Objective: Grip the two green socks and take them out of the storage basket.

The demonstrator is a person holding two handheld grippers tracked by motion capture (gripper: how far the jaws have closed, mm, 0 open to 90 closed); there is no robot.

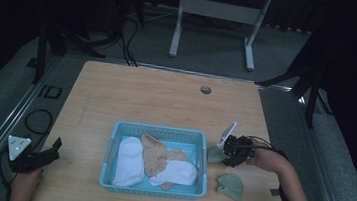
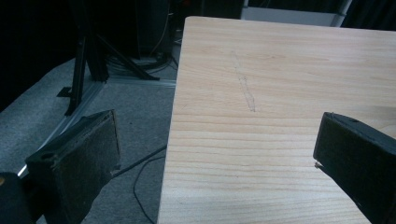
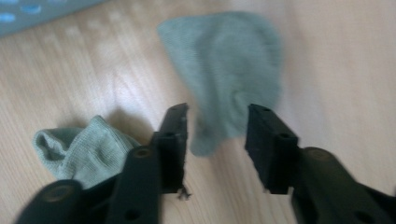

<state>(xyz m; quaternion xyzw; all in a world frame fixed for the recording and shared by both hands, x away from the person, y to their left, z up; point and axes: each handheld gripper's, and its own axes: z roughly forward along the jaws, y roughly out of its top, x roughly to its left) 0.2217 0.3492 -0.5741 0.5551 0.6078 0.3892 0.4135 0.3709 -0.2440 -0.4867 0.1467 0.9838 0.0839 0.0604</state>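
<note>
Now the right tongs (image 3: 217,135) are standing parted over a green sock (image 3: 229,79).
Lower right of the high view, the right hand (image 1: 265,160) is angling leftward near the blue basket (image 1: 160,131); the left tongs (image 2: 210,154) are resting released on the counter (image 2: 280,70).

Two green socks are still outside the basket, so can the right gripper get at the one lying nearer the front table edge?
Probably yes: the right gripper stands open, and bare table separates it from that green sock.

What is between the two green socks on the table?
Just bare wood of the table. In the right gripper view, the green sock ahead and the crumpled green sock lie apart, with one black finger reaching between them.
</note>
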